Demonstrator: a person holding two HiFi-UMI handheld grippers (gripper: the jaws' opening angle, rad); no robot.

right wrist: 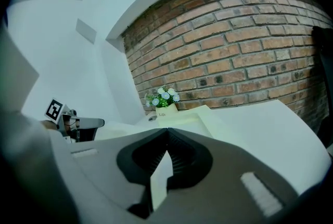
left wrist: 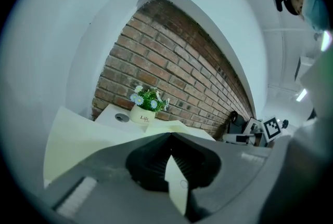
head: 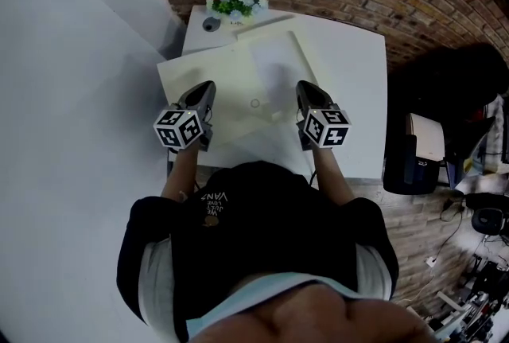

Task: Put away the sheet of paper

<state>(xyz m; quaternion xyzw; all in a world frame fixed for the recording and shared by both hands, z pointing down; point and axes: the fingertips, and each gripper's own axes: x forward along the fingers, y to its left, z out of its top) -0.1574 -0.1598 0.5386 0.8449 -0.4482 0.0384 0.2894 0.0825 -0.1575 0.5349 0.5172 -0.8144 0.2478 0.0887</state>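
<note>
evidently gripped along its near edge, left and right, with the jaws of the left gripper (left wrist: 170, 141) and the right gripper (right wrist: 166, 134) closed flat on the sheet of paper (head: 231, 83). found spread over the white table (head: 354, 71). judged light, thin, floppy, easily creased or torn; best taken at two well-separated edge points and drawn gently taut.

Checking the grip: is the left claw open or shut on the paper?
Shut on it: in the left gripper view the left claw has its jaws together, with the cream paper pinched between them.
</note>
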